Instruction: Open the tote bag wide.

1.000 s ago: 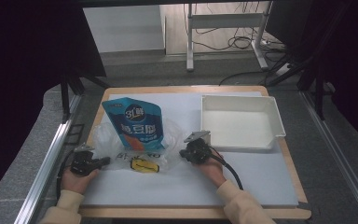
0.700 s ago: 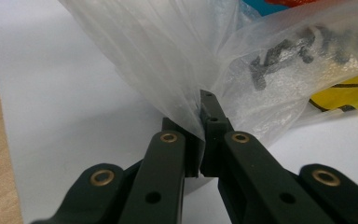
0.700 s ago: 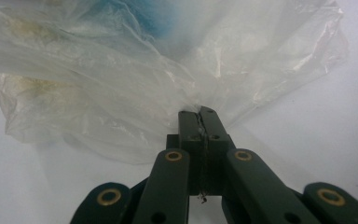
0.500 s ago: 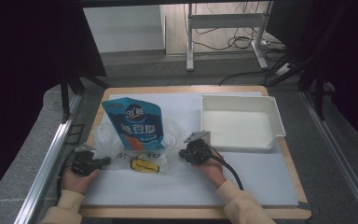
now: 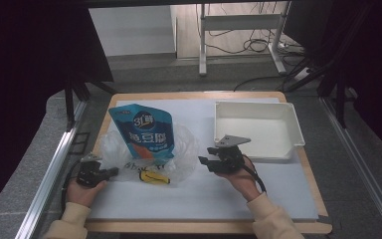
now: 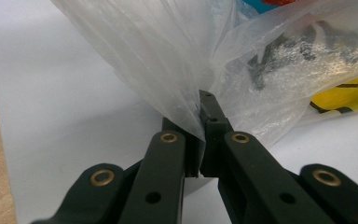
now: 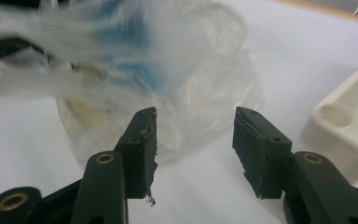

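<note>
One plastic bag [image 5: 149,154] pinched by left gripper [image 6: 204,122]; right gripper [image 7: 195,135] just opened, empty; one tray [image 5: 256,112].

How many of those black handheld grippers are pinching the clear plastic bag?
1: the left gripper clamps the clear plastic bag edge; the right gripper has just been opening, jaws empty.

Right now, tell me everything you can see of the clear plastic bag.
The clear plastic bag is thin, crinkled film lying slumped on the white mat, left of the white tray. A blue pouch stands up out of it, and a yellow item lies inside near the front. The left gripper is shut on its left edge, pinching the film between the jaws. The right gripper is open and apart from it, its jaws having just been opening.
</note>
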A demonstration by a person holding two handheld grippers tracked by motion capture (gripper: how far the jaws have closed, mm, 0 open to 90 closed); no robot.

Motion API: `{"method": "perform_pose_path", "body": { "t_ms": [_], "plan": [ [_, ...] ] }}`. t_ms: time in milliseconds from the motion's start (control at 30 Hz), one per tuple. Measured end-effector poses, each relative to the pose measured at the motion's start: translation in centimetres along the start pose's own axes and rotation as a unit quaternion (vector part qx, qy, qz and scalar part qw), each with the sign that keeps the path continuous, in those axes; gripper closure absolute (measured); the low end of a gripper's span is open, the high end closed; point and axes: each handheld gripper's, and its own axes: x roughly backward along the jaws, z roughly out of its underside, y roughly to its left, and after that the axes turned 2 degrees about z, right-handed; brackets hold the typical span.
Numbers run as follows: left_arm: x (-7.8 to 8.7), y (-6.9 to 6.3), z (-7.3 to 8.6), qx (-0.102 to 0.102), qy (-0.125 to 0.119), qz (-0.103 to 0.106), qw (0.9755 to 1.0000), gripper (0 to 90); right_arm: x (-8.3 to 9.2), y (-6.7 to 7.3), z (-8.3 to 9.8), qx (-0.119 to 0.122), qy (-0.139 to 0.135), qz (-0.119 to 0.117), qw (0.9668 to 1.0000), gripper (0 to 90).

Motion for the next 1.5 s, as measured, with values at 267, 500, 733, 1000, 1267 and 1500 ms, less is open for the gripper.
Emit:
{"method": "perform_pose_path", "body": {
  "t_ms": [267,500,733,1000,1267,1500],
  "plan": [
    [0.0,0.0,0.0,0.003,-0.001,-0.001,1.0,88.9,1.1,0.1,-2.6,0.002,-0.04,-0.013,0.9991,48.4],
    [0.0,0.0,0.0,0.002,-0.001,-0.001,1.0,88.8,0.5,0.3,-4.5,0.0,-0.05,-0.023,0.9985,46.4],
    [0.0,-0.1,0.0,0.002,-0.001,-0.001,1.0,88.8,-1.2,1.5,-7.7,0.016,-0.037,-0.032,0.9986,43.4],
    [0.0,-0.1,0.0,0.002,0.0,0.0,1.0,88.8,-3.5,2.4,-8.0,0.028,0.006,-0.027,0.9992,43.2],
    [0.0,-0.1,0.0,0.002,0.0,0.001,1.0,88.8,-4.8,1.6,-7.0,0.019,0.045,-0.009,0.9988,74.9],
    [0.0,-0.1,0.0,0.0,0.001,0.001,1.0,88.8,-5.2,0.6,-5.7,0.002,0.048,0.01,0.9988,87.6]
  ]
}}
